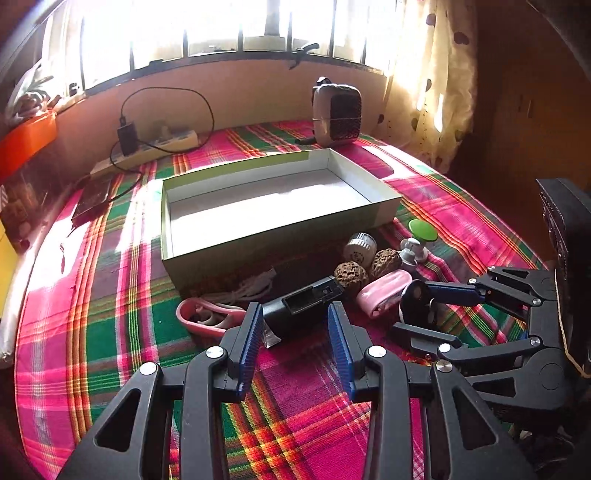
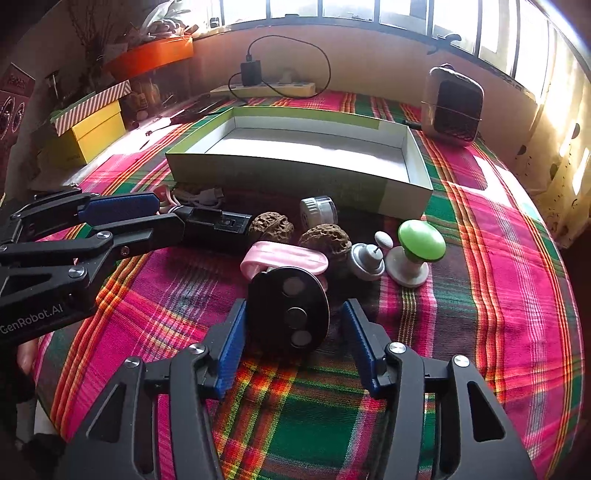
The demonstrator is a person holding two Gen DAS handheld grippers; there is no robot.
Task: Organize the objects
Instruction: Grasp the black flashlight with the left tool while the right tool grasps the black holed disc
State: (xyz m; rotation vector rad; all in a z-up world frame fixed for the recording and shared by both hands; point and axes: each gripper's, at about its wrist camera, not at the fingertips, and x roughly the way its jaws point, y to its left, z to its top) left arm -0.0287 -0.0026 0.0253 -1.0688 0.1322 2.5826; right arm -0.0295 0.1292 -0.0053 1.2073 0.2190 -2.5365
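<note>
One plaid cloth (image 1: 110, 295) beneath sunlit windows (image 1: 221, 22).

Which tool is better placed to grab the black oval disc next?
Right. The right tool is open with the black oval disc already between its pads, one touching or nearly so. The left tool is open around the black rectangular device instead.

A lived-in room of a home: ahead of both grippers a barred window (image 1: 236, 33) runs along the far wall, with a spotted curtain (image 1: 432, 92) off to the right, a plaid cloth (image 2: 498, 258) covering the surface beneath them, a power strip (image 2: 266, 89) with a plugged charger, and a small heater (image 2: 452, 105)
</note>
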